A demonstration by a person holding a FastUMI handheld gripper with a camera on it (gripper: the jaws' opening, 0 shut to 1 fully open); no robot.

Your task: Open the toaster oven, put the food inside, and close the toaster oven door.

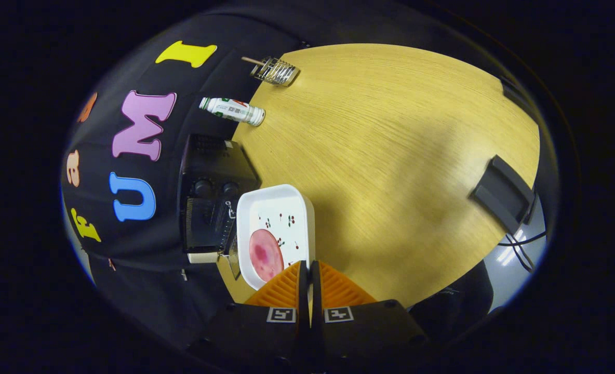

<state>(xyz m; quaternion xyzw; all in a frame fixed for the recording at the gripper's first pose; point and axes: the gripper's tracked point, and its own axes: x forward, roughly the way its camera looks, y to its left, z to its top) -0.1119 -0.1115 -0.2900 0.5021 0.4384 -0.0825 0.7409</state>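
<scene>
Here the gripper [309, 270], low in the frame, pinches the rim of the white tray [297, 200] holding pink food [266, 254], just right of the black toaster oven [209, 208] at centre left.

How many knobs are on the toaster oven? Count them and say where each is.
2. Both knobs sit side by side on the toaster oven: one and the other. More may be hidden. The gripper grips the tray's rim.

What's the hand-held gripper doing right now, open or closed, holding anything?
Hand-held gripper: closed on the rim of the white tray, which carries the pink food slice, in front of the toaster oven.
</scene>
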